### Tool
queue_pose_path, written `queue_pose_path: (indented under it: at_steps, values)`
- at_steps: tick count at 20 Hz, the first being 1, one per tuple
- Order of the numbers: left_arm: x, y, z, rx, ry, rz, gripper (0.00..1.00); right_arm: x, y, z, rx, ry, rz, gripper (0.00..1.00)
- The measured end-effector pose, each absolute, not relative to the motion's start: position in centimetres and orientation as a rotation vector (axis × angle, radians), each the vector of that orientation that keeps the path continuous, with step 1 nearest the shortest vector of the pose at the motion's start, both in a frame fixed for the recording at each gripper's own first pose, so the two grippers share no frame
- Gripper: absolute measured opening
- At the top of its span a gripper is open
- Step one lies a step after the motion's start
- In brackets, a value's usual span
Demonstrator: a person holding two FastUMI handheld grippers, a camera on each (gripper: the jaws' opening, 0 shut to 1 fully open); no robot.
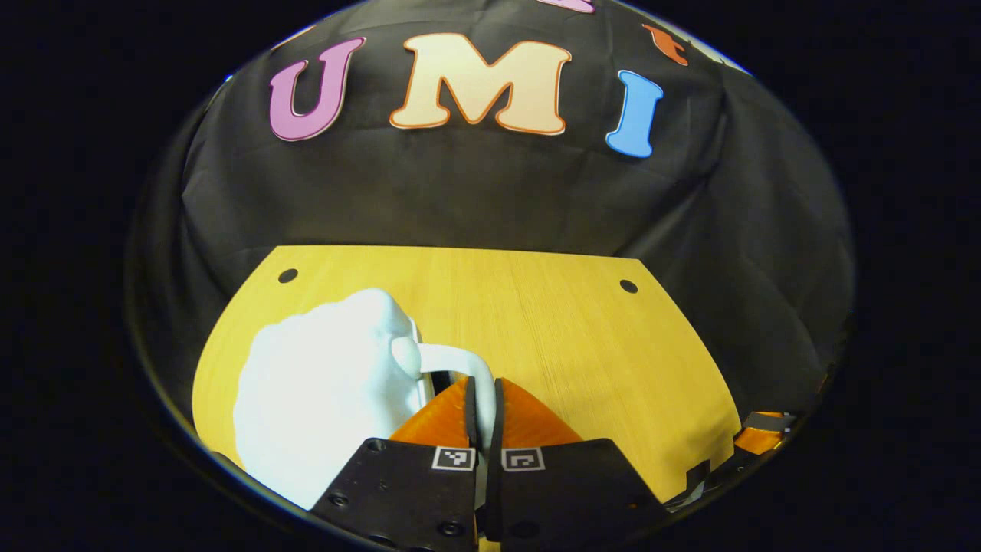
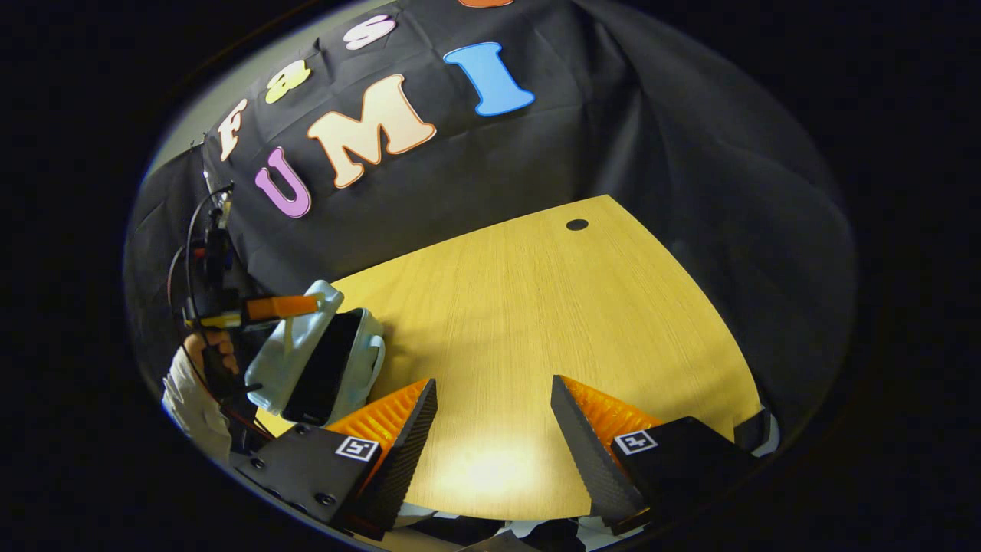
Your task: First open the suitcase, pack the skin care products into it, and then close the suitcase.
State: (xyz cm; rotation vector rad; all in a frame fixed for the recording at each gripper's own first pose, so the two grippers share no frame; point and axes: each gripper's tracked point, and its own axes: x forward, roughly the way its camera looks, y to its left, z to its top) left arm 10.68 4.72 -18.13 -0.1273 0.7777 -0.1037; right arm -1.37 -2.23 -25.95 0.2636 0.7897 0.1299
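Left hand-held gripper [image 1: 484, 399]: fingers together, clamped on the white handle [image 1: 467, 364] of the suitcase [image 1: 322, 391]. Right hand-held gripper [image 2: 490, 429]: fingers apart, holding nothing, above the wooden bench [image 2: 536, 307]. Suitcase lies at bench's left edge, lid ajar, dark interior visible in the right gripper view.

suitcase [image 2: 322, 360] — pale, small | lid raised, dark interior | table's left edge

Left gripper [image 1: 483, 399]: black plates w/ screws, square b/w tags. Right gripper [image 2: 494, 418]: same. White sleeve [image 2: 188, 399], red/black cables [image 2: 191, 253].
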Motion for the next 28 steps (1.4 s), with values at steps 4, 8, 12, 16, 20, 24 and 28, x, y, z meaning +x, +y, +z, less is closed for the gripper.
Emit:
queue_pose_path:
  at_steps: [4, 8, 12, 16, 20, 24, 28]
  values:
    - [10.2, 2.7, -23.8, -0.119, 0.847, -0.105, 0.0, -2.0, -3.5, -25.4, 0.249, 0.785, 0.109, 0.95]
    - [9.9, 1.6, -24.6, -0.062, 0.765, -0.06, 0.08, -2.2, -4.4, -23.5, 0.246, 0.738, 0.105, 0.96]
    - [10.2, 1.9, -16.6, 0.007, 0.498, 0.056, 0.66, -1.1, -5.8, -19.5, 0.193, 0.594, 0.145, 0.95]
    - [7.9, -1.9, -5.2, 0.121, 0.234, 0.088, 0.9, 1.1, -6.9, -13.0, 0.127, 0.373, 0.186, 0.95]
    - [3.8, -6.4, 2.1, 0.117, 0.073, 0.034, 0.94, 2.2, -7.2, -6.5, 0.066, 0.179, 0.17, 0.95]
    - [2.5, -7.8, 4.5, 0.066, 0.033, -0.032, 0.94, 1.3, -6.9, -1.7, 0.024, 0.036, 0.111, 0.95]
    - [1.1, -7.2, 6.3, 0.038, 0.008, -0.064, 0.95, -0.3, -6.3, 0.7, -0.011, -0.005, 0.066, 0.92]
